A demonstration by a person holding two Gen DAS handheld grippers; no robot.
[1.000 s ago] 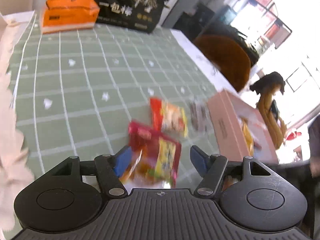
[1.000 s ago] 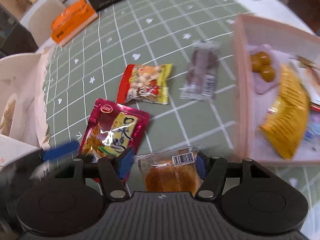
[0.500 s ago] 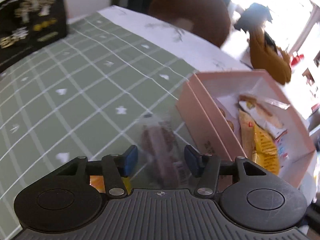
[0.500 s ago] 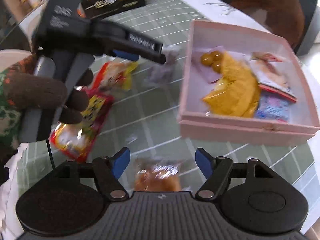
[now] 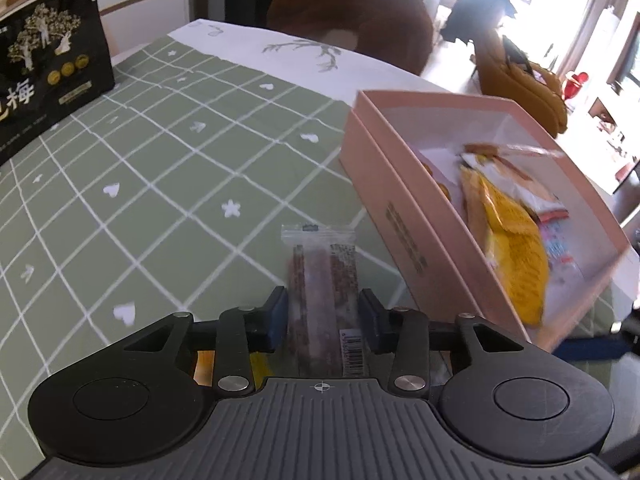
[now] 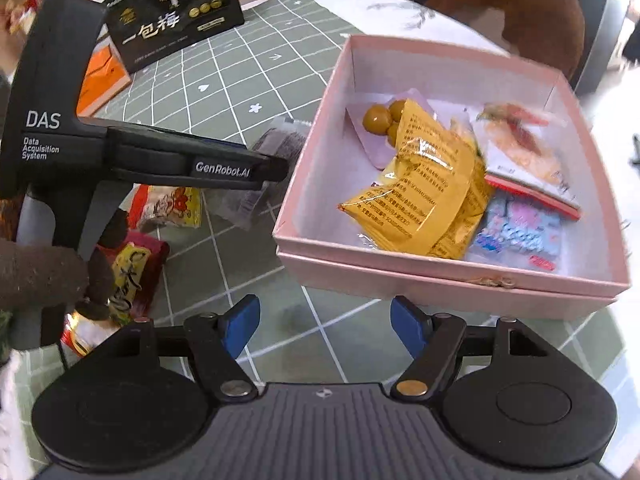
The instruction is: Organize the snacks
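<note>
One clear-wrapped snack bar (image 5: 322, 280) sits between our left gripper (image 5: 322, 320) pads, not visibly clamped; light, slippery film, so grip mid-length. Right gripper (image 6: 322, 326) open, empty.

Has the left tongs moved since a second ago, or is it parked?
Yes. The left tongs left the red packet and moved toward the pink box; it now straddles the clear-wrapped brown bar beside that box.

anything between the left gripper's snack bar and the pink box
Only the box's own near wall. The clear-wrapped bar sits between the left gripper fingers, beside the pink box; bare tablecloth lies between, so it must be lifted over.
</note>
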